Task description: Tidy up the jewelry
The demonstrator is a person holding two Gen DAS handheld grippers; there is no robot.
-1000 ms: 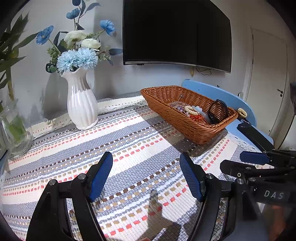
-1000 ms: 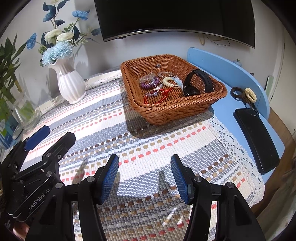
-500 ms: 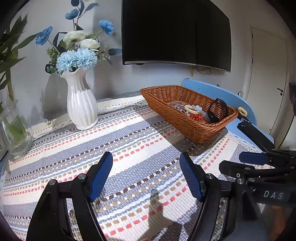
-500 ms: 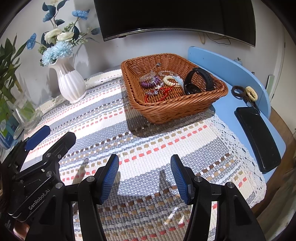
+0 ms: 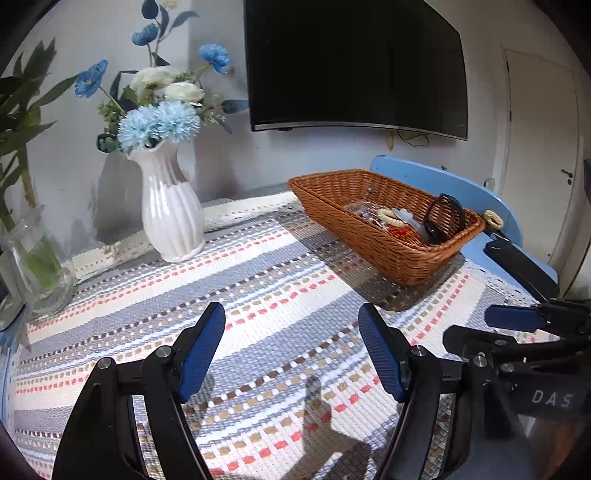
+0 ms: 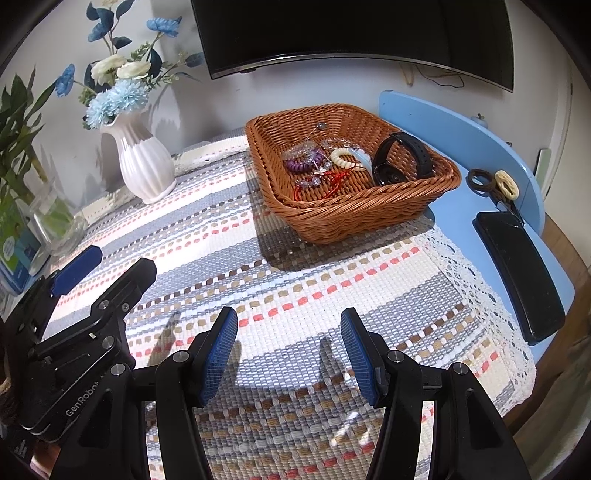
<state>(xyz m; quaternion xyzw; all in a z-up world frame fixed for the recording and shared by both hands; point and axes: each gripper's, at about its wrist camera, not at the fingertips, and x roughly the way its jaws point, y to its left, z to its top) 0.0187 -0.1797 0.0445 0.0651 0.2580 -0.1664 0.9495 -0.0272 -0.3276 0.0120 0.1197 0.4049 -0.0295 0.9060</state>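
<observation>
Both the left gripper [image 5: 291, 350] and right gripper [image 6: 288, 350] hover empty, fingers spread, above the striped woven tablecloth [image 6: 295, 280]. The jewelry [image 6: 325, 166] lies heaped in the brown wicker basket [image 6: 354, 218], well ahead, presumably awaiting sorting.

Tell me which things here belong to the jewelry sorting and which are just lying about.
Part of the job:
- wicker basket
- purple beaded bracelet
- cream beaded bracelet
- red cord
- black watch

Lying about:
- white vase of flowers
- glass jar
- hair ties on the blue table
- long black case
- TV
</observation>
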